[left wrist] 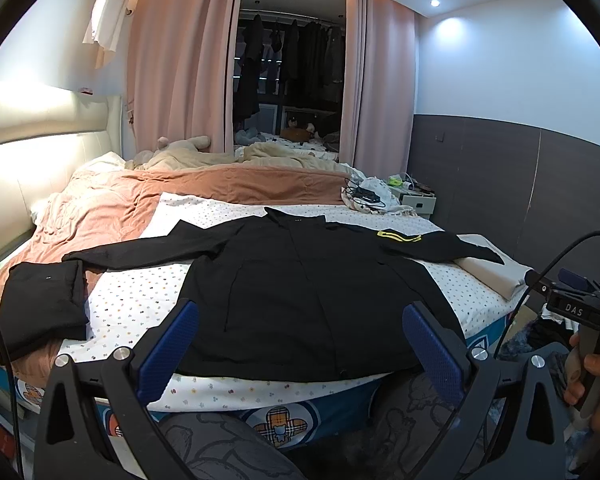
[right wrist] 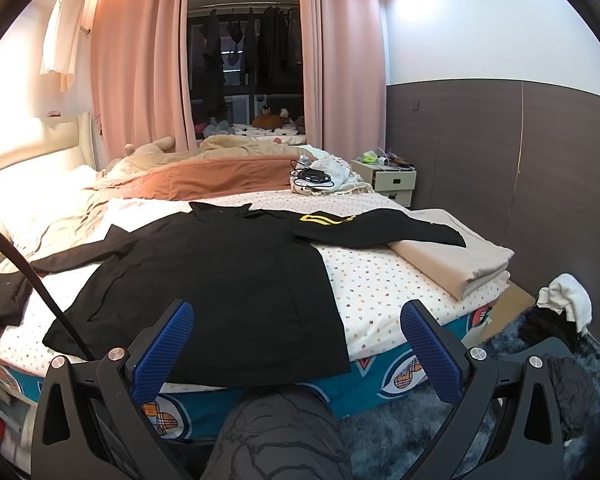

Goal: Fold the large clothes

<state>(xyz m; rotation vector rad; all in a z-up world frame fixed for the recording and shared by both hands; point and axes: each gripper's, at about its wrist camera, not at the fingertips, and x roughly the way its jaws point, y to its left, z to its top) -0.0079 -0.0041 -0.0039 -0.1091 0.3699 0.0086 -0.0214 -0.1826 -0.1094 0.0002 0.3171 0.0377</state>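
Black jacket (left wrist: pixel 300 292) lies spread flat on the bed (left wrist: pixel 140 300), sleeves out. Left claw (left wrist: pixel 300 354) and right claw (right wrist: pixel 298 350) both gape wide, empty, short of the hem. Risk: hem overhangs the mattress edge; an uneven pinch could drag the jacket floorward.

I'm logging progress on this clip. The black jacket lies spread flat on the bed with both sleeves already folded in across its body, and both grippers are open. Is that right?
Not quite. The black jacket lies spread flat on the bed, but both sleeves are stretched outward, not folded in; the left wrist view shows this. The left gripper and right gripper are open, as you said.
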